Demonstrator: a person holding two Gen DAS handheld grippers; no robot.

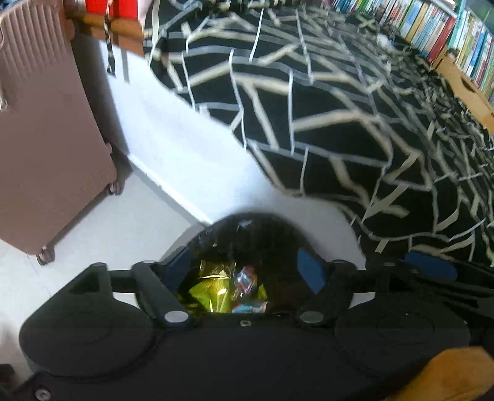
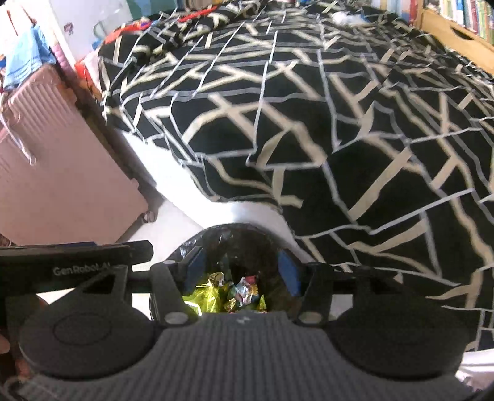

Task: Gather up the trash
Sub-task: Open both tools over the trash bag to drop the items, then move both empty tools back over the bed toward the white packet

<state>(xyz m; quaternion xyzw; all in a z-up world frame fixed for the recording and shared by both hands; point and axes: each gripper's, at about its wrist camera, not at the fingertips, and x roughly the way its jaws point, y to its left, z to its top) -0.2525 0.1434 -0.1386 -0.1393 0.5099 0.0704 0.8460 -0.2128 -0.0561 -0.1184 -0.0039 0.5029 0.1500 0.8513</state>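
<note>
A round trash bin [image 1: 247, 220] with a black liner stands on the white floor at the foot of the bed. Inside it lie shiny wrappers [image 1: 216, 293], yellow-green foil and some colourful ones. My left gripper [image 1: 244, 263] hangs over the bin's mouth, open, with nothing between its blue pads [image 1: 308, 271]. In the right wrist view the same bin [image 2: 234, 233] and wrappers [image 2: 216, 293] sit below my right gripper [image 2: 242, 266], which is also open and empty. Both point steeply down into the bin.
A bed with a black quilt [image 1: 308, 108] patterned in beige and grey lines fills the right side. A pink wheeled suitcase [image 1: 46, 138] stands to the left. Bookshelves [image 1: 432, 27] and a wooden bed frame [image 2: 447, 34] run along the far right.
</note>
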